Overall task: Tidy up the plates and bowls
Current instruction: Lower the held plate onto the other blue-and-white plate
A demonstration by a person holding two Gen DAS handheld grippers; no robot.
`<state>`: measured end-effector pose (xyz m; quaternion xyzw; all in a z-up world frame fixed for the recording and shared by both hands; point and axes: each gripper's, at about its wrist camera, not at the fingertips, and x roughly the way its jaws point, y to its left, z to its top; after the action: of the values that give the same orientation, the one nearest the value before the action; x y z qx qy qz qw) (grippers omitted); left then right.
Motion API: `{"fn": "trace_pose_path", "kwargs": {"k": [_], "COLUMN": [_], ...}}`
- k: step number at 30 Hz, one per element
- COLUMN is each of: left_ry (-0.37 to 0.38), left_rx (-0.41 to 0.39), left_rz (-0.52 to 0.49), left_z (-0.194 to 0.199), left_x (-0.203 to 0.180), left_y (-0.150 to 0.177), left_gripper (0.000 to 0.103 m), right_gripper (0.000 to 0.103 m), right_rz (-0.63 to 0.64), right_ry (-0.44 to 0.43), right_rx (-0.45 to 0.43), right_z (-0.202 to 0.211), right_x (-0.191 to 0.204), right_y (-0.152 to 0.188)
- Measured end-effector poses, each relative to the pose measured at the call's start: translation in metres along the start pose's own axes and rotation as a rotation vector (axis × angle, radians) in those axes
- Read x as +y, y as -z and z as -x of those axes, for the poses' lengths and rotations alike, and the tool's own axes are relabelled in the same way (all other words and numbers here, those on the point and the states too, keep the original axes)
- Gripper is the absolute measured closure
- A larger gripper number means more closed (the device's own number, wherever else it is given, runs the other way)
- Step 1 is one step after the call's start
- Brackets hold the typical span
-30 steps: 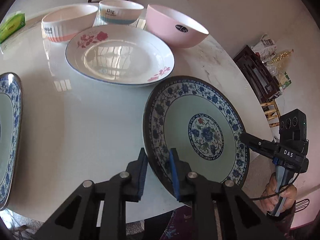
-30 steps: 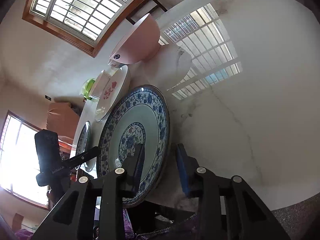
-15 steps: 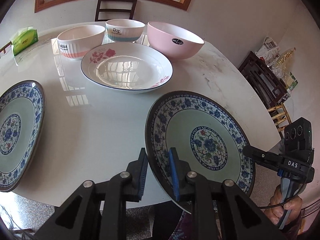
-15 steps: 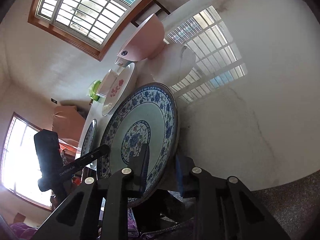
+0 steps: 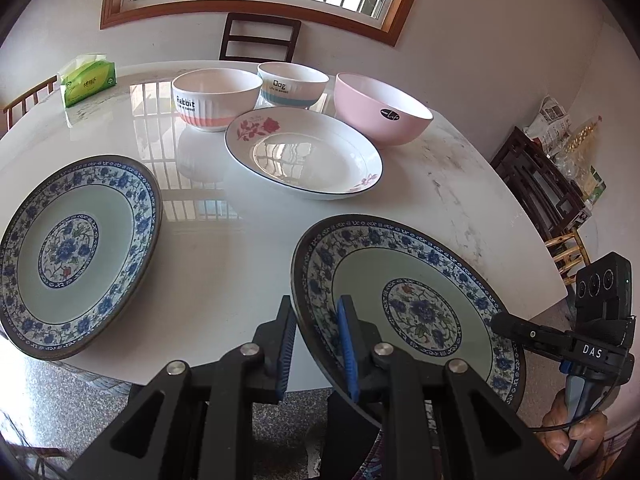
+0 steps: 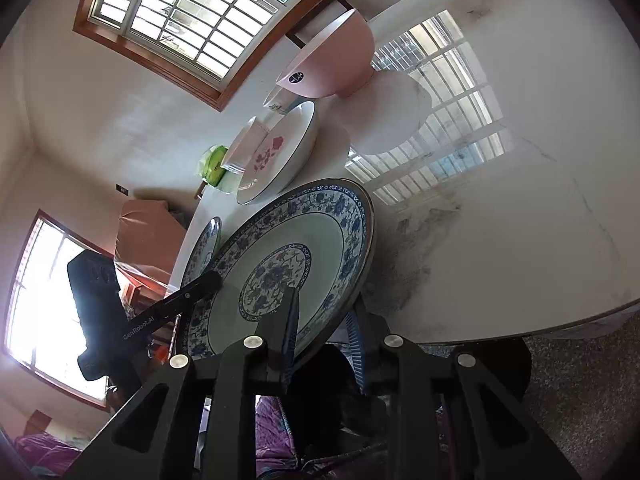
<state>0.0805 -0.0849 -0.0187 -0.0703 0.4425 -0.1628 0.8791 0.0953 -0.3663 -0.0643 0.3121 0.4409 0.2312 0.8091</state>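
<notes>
A blue-and-white floral plate is held off the table's near edge, tilted. My left gripper is shut on its left rim. My right gripper is shut on its opposite rim; the same plate fills the right wrist view. A second matching blue plate lies at the table's left edge. A white rose-patterned plate sits mid-table. Behind it stand a "Rabbit" bowl, a "Dog" bowl and a pink bowl.
The round white marble table carries a green tissue pack at the far left. A dark chair stands behind the table under the window. A dark wooden rack with bags stands at the right.
Both grippers have lifted the blue plate up and back toward the table's near edge. The view has pulled back, so the second blue plate at the left shows fully.
</notes>
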Motion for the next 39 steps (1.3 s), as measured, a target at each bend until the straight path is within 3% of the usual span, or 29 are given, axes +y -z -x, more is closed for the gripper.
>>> {"fn": "trace_pose_path", "kwargs": {"k": [18, 39], "left_ry": [-0.073, -0.224], "left_rx": [-0.099, -0.197], "left_rz": [0.088, 0.282], "left_z": [0.057, 0.112], "left_x": [0.052, 0.163], "left_y": [0.010, 0.013], "left_gripper": [0.082, 0.082], "right_gripper": [0.079, 0.079], "right_rz": [0.091, 0.282], "right_ry": [-0.058, -0.118], "right_rx": [0.051, 0.182], "right_z": [-0.042, -0.153], "right_x": [0.049, 0.153], "right_y": [-0.009, -0.026]}}
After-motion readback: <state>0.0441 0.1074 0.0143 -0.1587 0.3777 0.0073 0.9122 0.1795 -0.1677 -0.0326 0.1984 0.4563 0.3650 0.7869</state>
